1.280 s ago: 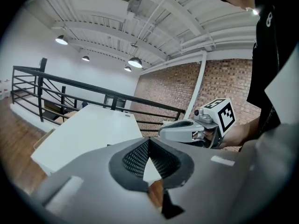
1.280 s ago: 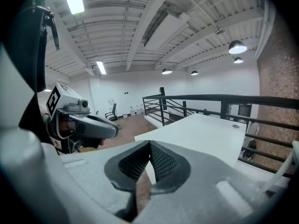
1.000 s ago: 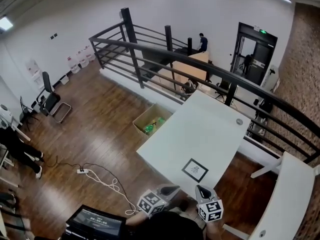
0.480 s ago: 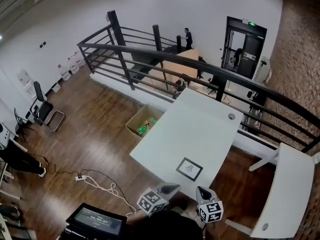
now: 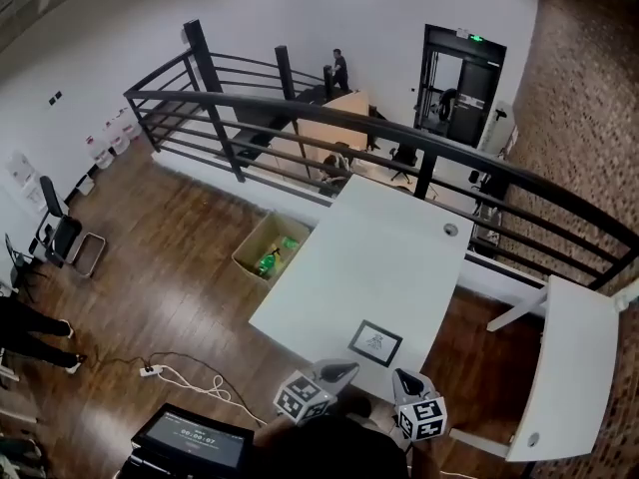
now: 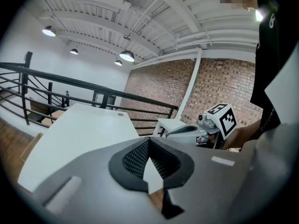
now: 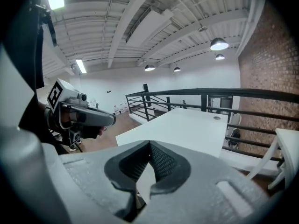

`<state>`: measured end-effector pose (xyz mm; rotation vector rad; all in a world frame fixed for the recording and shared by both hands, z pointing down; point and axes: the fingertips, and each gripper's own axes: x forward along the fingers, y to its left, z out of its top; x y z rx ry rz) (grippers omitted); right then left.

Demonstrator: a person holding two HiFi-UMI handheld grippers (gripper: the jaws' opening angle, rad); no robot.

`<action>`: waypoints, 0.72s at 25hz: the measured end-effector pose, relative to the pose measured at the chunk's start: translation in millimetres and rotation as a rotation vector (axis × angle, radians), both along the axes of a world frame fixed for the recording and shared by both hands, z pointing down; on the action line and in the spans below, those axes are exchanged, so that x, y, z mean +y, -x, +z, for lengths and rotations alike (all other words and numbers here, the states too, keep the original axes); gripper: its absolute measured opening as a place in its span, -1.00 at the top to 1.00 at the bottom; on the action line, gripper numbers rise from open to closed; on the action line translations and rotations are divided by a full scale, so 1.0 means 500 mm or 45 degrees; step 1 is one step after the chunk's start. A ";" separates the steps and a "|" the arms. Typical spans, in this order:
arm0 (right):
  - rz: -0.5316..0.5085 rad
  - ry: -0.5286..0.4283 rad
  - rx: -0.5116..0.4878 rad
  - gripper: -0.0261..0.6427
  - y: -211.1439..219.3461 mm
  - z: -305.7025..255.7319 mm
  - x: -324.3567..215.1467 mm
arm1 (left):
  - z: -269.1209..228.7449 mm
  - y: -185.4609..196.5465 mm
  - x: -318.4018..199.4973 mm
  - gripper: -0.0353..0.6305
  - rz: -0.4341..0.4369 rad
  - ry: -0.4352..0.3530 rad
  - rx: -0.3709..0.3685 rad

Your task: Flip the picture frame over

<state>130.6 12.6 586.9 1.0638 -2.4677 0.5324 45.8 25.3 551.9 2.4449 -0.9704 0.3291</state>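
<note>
The picture frame (image 5: 375,343), a small dark-edged rectangle with a pale picture facing up, lies flat near the front edge of the white table (image 5: 389,247). My left gripper (image 5: 339,371) hovers just in front of the frame and to its left, jaws shut and empty. My right gripper (image 5: 402,377) is just in front of the frame and to its right, also shut on nothing. In the left gripper view the shut jaws (image 6: 148,143) hide the frame, and the right gripper (image 6: 187,130) shows beside them. The right gripper view shows its shut jaws (image 7: 149,146) and the left gripper (image 7: 88,117).
A black railing (image 5: 399,133) runs behind the table. An open cardboard box (image 5: 265,250) with green items stands on the wooden floor at the table's left. A second white table (image 5: 564,367) stands at the right. A screen (image 5: 190,442) and a cable (image 5: 190,377) lie at the lower left.
The head view has swung, so the room and table drift to the left in the picture. Both grippers stay shut just in front of the frame, which lies unmoved.
</note>
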 end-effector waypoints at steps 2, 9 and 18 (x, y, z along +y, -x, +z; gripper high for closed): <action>0.020 -0.002 0.014 0.94 0.023 -0.001 -0.013 | 0.004 0.023 -0.013 0.85 0.016 0.017 0.007; 0.101 0.025 0.059 0.94 0.093 0.001 -0.056 | 0.020 0.092 -0.080 0.85 0.086 0.013 0.026; 0.198 0.054 0.108 0.94 0.182 0.002 -0.071 | 0.048 0.170 -0.125 0.85 0.215 0.056 0.051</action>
